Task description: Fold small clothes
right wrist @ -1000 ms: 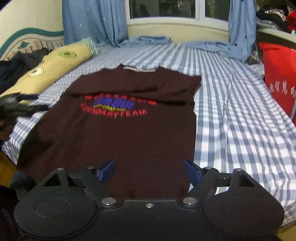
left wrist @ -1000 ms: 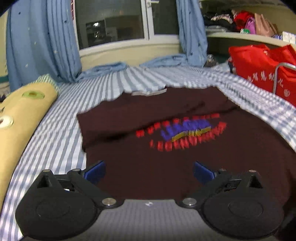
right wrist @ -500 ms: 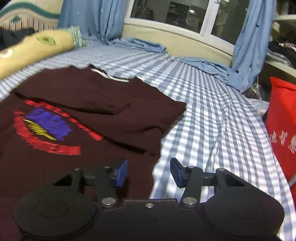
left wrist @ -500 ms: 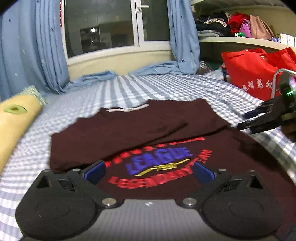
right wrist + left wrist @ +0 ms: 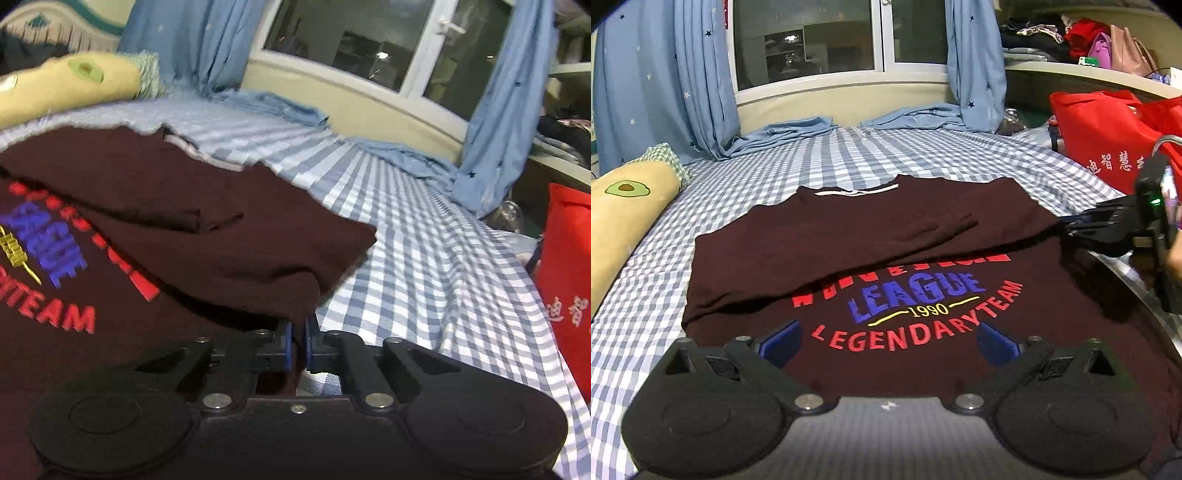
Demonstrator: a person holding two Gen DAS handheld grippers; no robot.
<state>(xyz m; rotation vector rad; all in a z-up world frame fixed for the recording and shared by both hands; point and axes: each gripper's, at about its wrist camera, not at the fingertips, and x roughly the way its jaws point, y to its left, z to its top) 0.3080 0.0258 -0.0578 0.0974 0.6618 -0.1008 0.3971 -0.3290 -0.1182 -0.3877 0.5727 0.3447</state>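
Blue-and-white checked bedding covers the bed that fills both views, with a dark window and blue star-print curtains across the top of the frames. On it the dark maroon cotton T-shirt with red and blue lettering lies flat, its collar toward the window and its long axis running from frame bottom to frame top, both sleeves folded in across the chest. The right gripper has its blue pads nearly together on the shirt's right edge, at lower centre of its own view, a fold of maroon cloth pinched between them. The left gripper hangs wide open and empty above the printed chest, so the shirt's left edge lies toward the left of its frame, well apart from either pad. Judging by this, the left hand has to reach that edge before any lift. A yellow avocado-print bolster lies beyond that edge, and a red bag stands at right; neither blocks the way.
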